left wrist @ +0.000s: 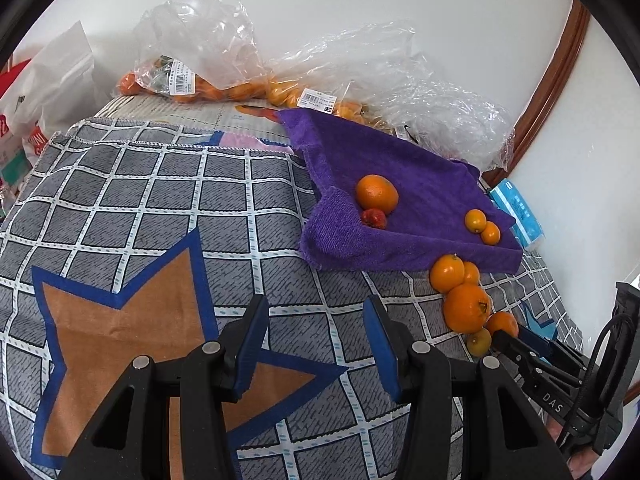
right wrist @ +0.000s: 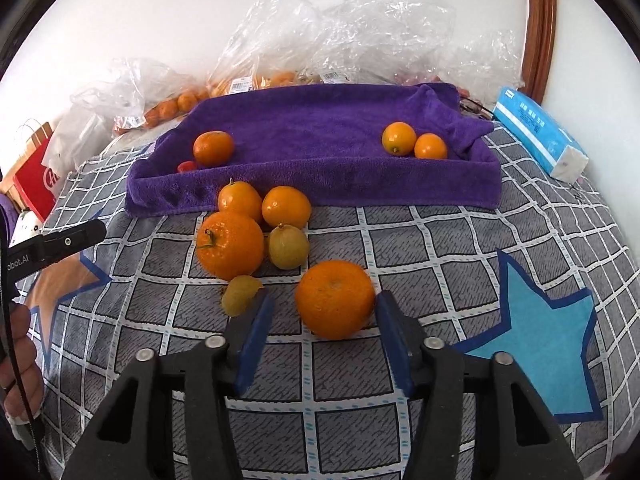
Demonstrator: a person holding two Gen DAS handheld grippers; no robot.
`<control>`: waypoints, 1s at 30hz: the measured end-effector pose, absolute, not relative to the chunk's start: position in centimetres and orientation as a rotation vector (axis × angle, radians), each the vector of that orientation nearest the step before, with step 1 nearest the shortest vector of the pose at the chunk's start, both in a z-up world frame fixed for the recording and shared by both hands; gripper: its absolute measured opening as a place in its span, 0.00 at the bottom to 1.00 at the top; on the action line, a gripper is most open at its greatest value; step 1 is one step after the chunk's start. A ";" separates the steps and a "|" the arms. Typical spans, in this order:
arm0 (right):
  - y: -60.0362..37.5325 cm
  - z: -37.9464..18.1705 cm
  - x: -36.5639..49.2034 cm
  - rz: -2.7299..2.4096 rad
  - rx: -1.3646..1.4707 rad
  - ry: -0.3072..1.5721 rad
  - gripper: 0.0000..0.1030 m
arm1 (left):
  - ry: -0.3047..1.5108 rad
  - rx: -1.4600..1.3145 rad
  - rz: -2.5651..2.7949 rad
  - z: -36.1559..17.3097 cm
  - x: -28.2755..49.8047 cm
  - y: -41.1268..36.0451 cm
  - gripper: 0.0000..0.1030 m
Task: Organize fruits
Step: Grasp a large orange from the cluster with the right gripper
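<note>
right claw – orange between pads

Bright, even daylight fills both sharp fisheye views, with glare on the plastic bags, soft shadows under the oranges, and strong bending with dark vignetting at the edges.

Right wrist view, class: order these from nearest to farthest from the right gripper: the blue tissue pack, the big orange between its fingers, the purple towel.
1. Big orange, between the right gripper fingers.
2. Purple towel, straight behind.
3. Blue tissue pack, far right.
</note>
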State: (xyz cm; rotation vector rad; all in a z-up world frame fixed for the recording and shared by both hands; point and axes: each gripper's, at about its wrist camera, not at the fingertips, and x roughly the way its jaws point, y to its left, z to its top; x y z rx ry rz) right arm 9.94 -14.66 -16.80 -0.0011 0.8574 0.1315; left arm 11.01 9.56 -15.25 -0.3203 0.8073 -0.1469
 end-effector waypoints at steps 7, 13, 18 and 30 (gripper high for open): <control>-15.0 -16.5 9.8 0.146 0.008 0.843 0.39 | 0.812 -0.299 -0.118 -15.5 11.0 9.5 0.45; -15.6 -16.3 9.4 0.154 0.006 0.840 0.39 | 0.819 -0.295 -0.114 -15.7 11.2 9.4 0.45; -15.7 -17.2 10.1 0.170 0.012 0.877 0.43 | 0.826 -0.274 -0.107 -16.0 11.3 9.1 0.45; -18.1 -16.7 9.4 0.141 0.005 0.823 0.40 | 0.800 -0.202 -0.118 -16.0 11.2 7.9 0.45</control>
